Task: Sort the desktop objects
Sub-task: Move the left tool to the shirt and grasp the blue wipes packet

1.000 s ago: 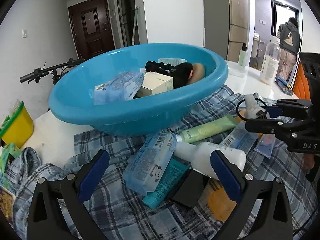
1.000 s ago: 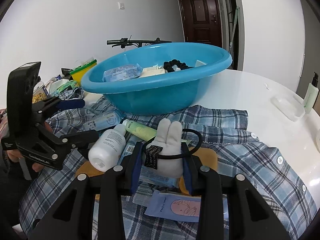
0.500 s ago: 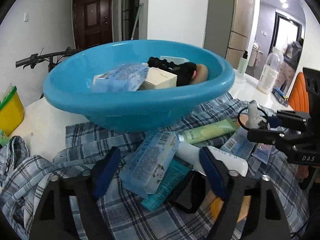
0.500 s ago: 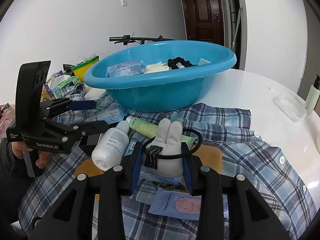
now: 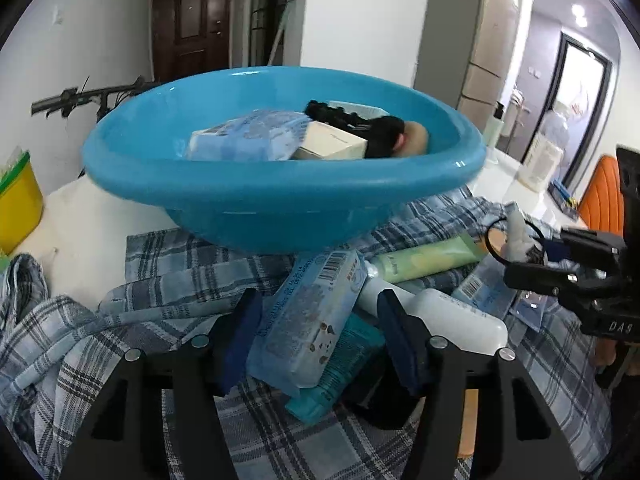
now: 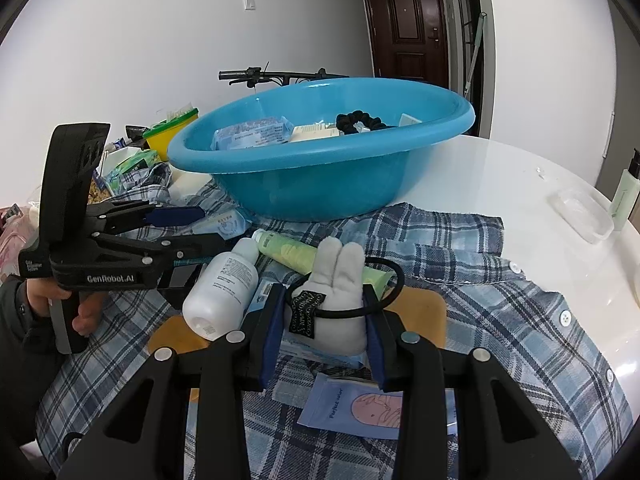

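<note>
Blue plastic is your landmark: the basin (image 5: 280,200) sits on the white table (image 6: 500,176), its near wall over the far edge of the plaid shirt (image 6: 520,320), and it already holds a tissue pack, a box and a black scrunchie. Everything left to sort lies on the shirt just in front of the basin.

You look to be in the pick-up step on both sides. Your left gripper (image 5: 316,332) has just been closing, and the wipes pack (image 5: 312,316) is between its jaws; the pads sit close beside the pack, but I cannot tell whether they press on it yet. Finish that squeeze before lifting, because the pack lies on a teal packet (image 5: 340,364) and touches the white bottle (image 6: 224,284) to its right, which may roll.

Your right gripper (image 6: 322,320) is pinching the plush hair tie (image 6: 340,292), right of the bottle. Next, each load must rise above the basin's rim and go over it.

Room is best to the right of the basin, where the table is mostly bare. Left of it, a yellow tub (image 5: 16,204) and clutter crowd the edge.
</note>
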